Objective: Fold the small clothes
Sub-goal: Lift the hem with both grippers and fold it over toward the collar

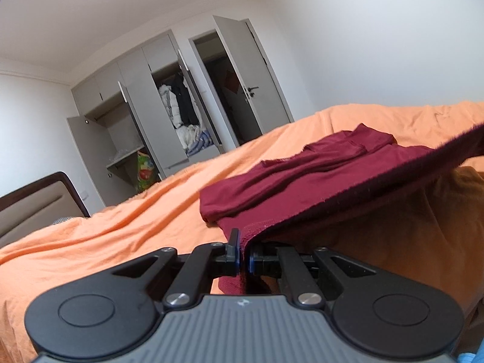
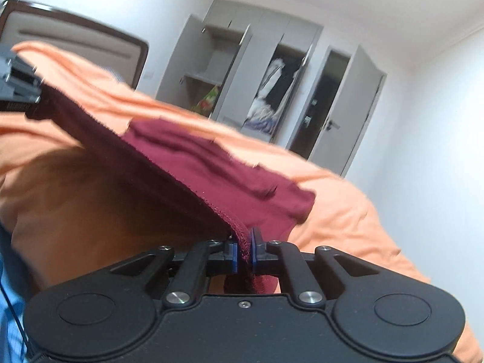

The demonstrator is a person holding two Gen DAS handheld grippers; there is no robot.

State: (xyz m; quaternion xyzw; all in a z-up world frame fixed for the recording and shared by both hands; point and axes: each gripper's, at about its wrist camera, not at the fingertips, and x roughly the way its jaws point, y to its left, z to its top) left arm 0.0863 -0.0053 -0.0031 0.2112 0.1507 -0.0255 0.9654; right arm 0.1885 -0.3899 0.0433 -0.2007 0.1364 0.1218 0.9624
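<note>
Both of your grippers are pinched onto one hem of the maroon garment point(image 1: 302, 181): the left gripper point(image 1: 243, 257) at lower centre of its view, the right gripper point(image 2: 244, 254) likewise, fingers nearly together with cloth between them. That edge is lifted; the far part lies on the orange bedspread point(image 1: 121, 236). Behind, at upper centre, a grey wardrobe point(image 1: 145, 103) stands with doors open against white walls; a headboard point(image 2: 75, 39) sits upper left. You have no readable writing.
</note>
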